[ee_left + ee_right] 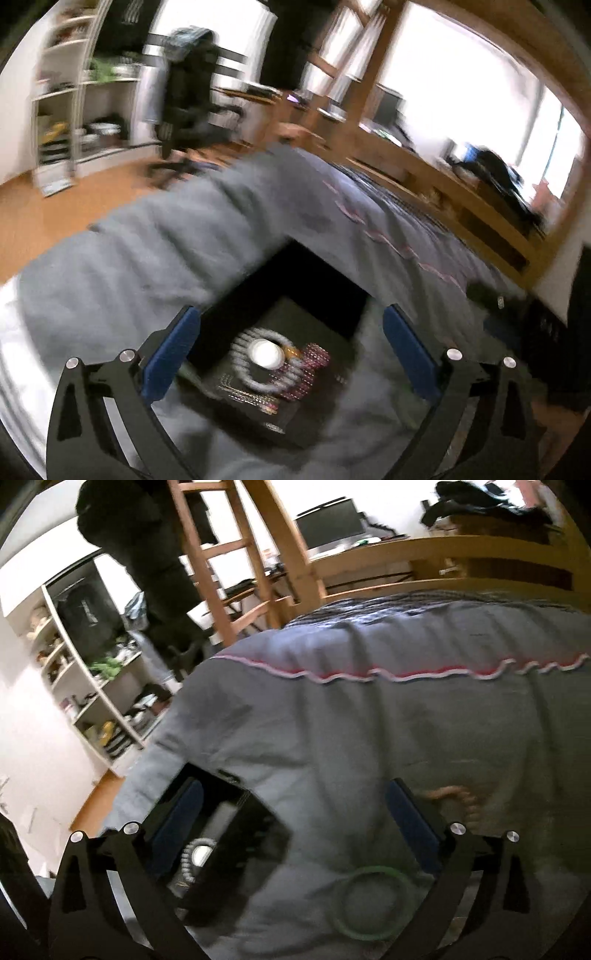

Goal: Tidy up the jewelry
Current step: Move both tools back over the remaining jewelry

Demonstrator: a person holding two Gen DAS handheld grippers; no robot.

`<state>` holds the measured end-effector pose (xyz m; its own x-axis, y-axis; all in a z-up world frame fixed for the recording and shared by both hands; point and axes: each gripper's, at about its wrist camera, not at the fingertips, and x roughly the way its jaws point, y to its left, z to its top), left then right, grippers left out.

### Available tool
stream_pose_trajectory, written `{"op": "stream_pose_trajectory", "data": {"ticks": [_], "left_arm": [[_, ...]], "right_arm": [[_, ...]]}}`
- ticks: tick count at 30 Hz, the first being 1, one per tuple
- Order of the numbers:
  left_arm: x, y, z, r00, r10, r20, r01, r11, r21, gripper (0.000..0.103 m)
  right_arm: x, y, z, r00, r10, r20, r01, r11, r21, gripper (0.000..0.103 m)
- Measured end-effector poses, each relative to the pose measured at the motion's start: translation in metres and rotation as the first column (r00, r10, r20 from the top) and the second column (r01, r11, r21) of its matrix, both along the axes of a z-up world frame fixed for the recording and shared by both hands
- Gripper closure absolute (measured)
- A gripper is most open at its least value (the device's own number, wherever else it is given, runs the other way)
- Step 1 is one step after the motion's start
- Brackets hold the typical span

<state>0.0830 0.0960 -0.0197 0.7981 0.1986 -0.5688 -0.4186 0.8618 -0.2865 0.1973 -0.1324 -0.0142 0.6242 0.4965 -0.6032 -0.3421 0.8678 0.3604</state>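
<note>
A black jewelry box [325, 295] lies open on a grey bed cover. Inside it lie a grey bead bracelet [258, 380], a white round piece [266, 352] and pink beaded jewelry [310, 365]. My left gripper [291, 347] is open and empty, its blue fingers [173, 354] on either side of the box. The box also shows in the right wrist view [236, 823], at the lower left. My right gripper [295, 823] is open and empty above the cover. A green bangle [373, 902] lies on the cover below it. A tan bead bracelet [461, 797] lies beside the right finger.
The grey cover [166, 251] has a pink and white wavy trim [369, 674]. A wooden bed frame and ladder [218, 561] stand behind. White shelves [92, 709] with clutter and an office chair [192, 96] are at the left. The views are blurred.
</note>
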Motion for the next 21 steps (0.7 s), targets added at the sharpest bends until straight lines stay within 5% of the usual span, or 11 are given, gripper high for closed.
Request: {"op": "stream_pose_trajectory", "data": {"ticks": [9,16,21], "left_arm": [[0.02,-0.066,-0.02,0.94,-0.339,-0.04,0.341,0.94,0.029,0.006],[0.03,-0.104,-0.048,0.866,-0.489,-0.1,0.493,0.87,0.019,0.006],[0.042,-0.123,-0.067,0.83,-0.538,-0.146,0.545,0.838,0.009,0.03]], "right_arm": [[-0.02,-0.078,0.006,0.997,-0.076,0.012,0.077,0.984,-0.159,0.004],[-0.002,-0.102,-0.029,0.991,-0.088,-0.101,0.082,0.995,-0.062,0.004],[0.007,-0.082,-0.053,0.984,-0.003,-0.178,-0.015,0.995,-0.103,0.022]]}}
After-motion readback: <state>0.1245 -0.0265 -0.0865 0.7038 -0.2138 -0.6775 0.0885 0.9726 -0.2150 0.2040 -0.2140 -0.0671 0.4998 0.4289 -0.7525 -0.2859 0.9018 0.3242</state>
